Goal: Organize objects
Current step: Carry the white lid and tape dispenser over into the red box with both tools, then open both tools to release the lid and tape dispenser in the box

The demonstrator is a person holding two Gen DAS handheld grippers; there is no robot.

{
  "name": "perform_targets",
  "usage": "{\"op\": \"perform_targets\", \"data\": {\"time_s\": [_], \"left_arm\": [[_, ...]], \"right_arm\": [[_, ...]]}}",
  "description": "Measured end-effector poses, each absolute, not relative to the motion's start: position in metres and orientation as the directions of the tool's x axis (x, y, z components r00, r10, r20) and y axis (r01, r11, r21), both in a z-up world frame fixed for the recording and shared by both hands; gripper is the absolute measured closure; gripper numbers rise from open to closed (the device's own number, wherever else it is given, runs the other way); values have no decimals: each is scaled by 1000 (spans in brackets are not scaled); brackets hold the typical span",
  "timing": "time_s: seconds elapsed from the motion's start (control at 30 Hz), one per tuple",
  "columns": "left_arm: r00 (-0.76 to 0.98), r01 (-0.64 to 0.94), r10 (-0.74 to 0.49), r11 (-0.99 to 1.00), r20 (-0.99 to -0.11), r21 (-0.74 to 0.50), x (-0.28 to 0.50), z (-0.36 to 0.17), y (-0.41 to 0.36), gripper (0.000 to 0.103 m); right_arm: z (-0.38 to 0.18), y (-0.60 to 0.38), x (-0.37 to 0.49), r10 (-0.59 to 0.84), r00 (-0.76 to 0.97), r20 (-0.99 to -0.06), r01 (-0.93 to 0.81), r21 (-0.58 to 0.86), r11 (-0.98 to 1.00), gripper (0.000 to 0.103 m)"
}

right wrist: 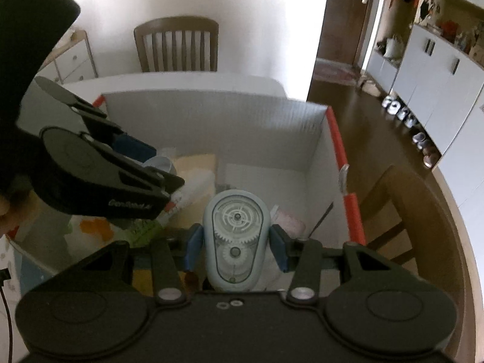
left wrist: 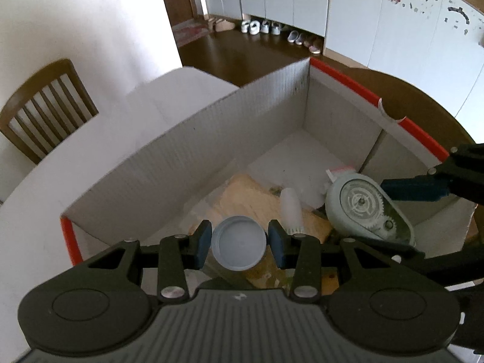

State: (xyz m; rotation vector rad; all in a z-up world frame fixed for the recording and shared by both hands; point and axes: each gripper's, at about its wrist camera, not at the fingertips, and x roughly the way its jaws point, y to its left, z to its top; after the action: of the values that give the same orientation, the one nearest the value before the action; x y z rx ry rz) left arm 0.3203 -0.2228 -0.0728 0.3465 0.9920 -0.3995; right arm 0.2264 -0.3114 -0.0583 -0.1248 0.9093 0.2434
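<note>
A white cardboard box [left wrist: 211, 133] with red edges stands on the table, and both grippers hang over its inside. My left gripper [left wrist: 239, 243] is shut on a round pale blue cap [left wrist: 239, 246], its blue pads pressing both sides. My right gripper [right wrist: 236, 248] is shut on a pale blue correction tape dispenser [right wrist: 236, 236] with clear gears, also seen in the left wrist view as the dispenser [left wrist: 363, 208]. The left gripper [right wrist: 142, 163] shows at the left of the right wrist view, with the cap [right wrist: 160, 163] partly hidden behind it.
Inside the box [right wrist: 211, 121] lie a yellowish wooden board [left wrist: 251, 196], a small white brush [left wrist: 291, 208], a pink-white packet [right wrist: 289, 220] and clear wrapping. Wooden chairs [right wrist: 177, 45] stand at the white table [left wrist: 45, 181]. Dark floor and shoes [left wrist: 260, 27] lie beyond.
</note>
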Motion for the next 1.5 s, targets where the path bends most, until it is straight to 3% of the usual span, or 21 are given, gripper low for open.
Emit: {"op": "perform_targets", "data": {"time_s": [0.47,0.53,0.7,1.5], "left_arm": [[478,448,-177,892,-860,66,321,-80,-216,62],[484,444,-183,894,-856,60,319,-79,-214,54],[500,433,-208,901,-841,34,311,-72,-209,53],[615,376,-322,922,-720,-91,241,-14,-147,53]], "right_arm": [[-63,-312,234,149,559,-816,-269,-8,963,55],[-62,-314,234,156,556,-816,-269,1,963,52],[-56,-316,228,161,592,-790,-266,-3,964,40],[-3,-318,189,196,666,-719,-238,45,970,39]]}}
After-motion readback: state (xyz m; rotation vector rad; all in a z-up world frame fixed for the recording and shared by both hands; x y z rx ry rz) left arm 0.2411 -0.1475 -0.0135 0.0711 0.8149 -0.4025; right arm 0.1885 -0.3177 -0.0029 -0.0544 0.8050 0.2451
